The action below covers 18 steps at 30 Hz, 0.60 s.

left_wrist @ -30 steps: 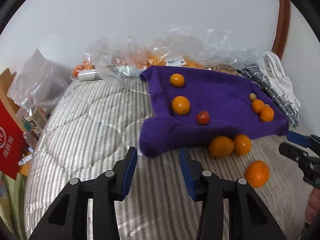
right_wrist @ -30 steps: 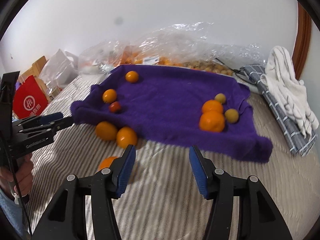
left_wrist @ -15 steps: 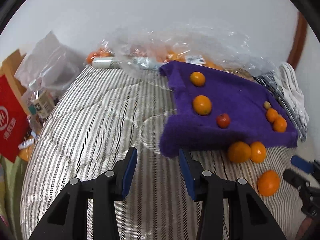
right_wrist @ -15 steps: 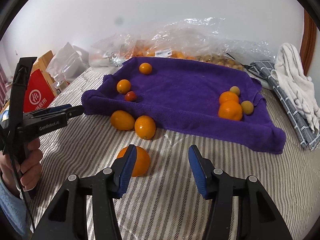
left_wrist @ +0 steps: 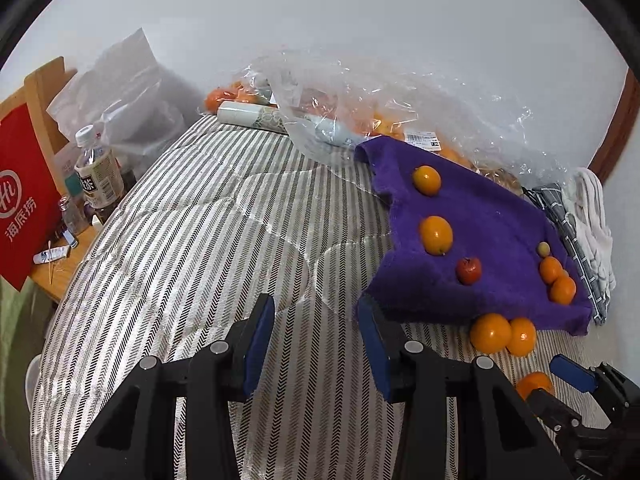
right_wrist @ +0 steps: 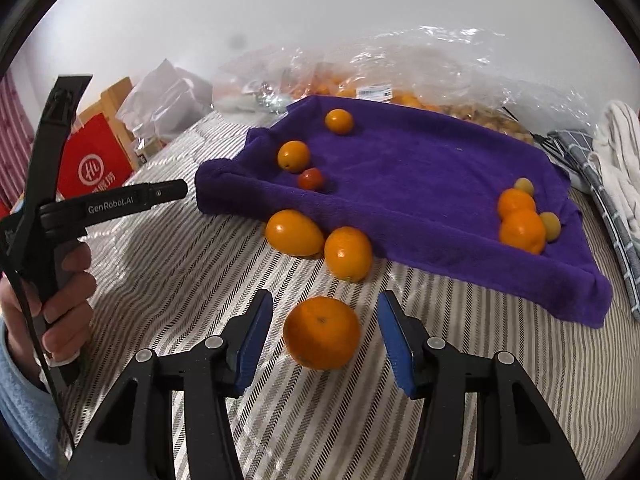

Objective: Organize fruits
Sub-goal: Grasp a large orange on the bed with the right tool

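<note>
A purple towel [right_wrist: 420, 176] lies spread on the striped bedcover [right_wrist: 192, 264] and carries several oranges and a small red fruit [right_wrist: 310, 179]. Two oranges [right_wrist: 294, 232] rest against its near edge. One loose orange [right_wrist: 322, 332] sits on the cover between the fingers of my right gripper [right_wrist: 324, 336], which is open, with gaps on both sides of the fruit. My left gripper [left_wrist: 316, 340] is open over bare cover, just left of the towel's near corner [left_wrist: 384, 300]. The right gripper's blue tip [left_wrist: 570, 372] shows low at the right of the left wrist view, beside that orange [left_wrist: 534, 384].
Clear plastic bags [right_wrist: 400, 76] holding more oranges lie behind the towel by the wall. Folded cloths [right_wrist: 612, 168] sit to the right. A red bag [left_wrist: 20, 200], a bottle [left_wrist: 98, 172] and small items stand on a side table at the left. A hand [right_wrist: 60, 300] grips the left tool.
Both grippers have moved forward and down. The loose orange now lies between the right gripper's fingers rather than at its left finger. In the left wrist view the towel has shifted rightward.
</note>
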Tool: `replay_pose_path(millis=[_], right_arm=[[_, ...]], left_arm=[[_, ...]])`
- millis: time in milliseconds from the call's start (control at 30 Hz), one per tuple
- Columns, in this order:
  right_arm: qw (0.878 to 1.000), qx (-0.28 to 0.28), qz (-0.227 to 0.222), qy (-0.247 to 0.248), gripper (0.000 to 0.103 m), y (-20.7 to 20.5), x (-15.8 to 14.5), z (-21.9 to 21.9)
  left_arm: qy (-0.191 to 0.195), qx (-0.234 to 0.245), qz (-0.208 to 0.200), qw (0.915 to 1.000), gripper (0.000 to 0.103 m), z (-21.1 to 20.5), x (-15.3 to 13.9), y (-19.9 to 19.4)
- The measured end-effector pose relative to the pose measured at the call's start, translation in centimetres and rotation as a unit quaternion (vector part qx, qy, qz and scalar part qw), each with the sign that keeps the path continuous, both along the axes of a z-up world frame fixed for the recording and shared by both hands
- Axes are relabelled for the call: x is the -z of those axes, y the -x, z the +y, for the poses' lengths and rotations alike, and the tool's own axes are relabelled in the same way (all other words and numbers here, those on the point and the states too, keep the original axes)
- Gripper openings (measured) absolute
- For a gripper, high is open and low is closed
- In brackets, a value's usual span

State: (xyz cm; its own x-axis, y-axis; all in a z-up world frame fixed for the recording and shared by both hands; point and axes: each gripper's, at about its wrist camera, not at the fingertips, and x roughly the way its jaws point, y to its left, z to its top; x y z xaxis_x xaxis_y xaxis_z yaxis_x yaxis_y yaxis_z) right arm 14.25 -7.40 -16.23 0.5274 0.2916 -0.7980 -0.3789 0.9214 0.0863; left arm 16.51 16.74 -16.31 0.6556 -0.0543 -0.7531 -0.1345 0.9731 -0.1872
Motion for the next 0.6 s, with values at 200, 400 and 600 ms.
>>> replay_pose_path(millis=[200,400,600], right_arm=[[1.000,-0.006,0.007,0.015,0.054,-0.5,0.8,0.5],[1.000,-0.006,0.016,0.016,0.042,-0.9,1.7,0.6],[1.000,0.000,0.007,0.015,0.041,-0.6,1.5,0.2]], left_arm=[[-0.007,0.006,0.000,1.0000,0.041,-0.3,0.0,0.0],[-0.012,0.008,-0.001,0.9999,0.041,-0.5,0.0,0.0],[-0.005,0.006,0.001,1.0000,0.041,-0.3,0.1,0.0]])
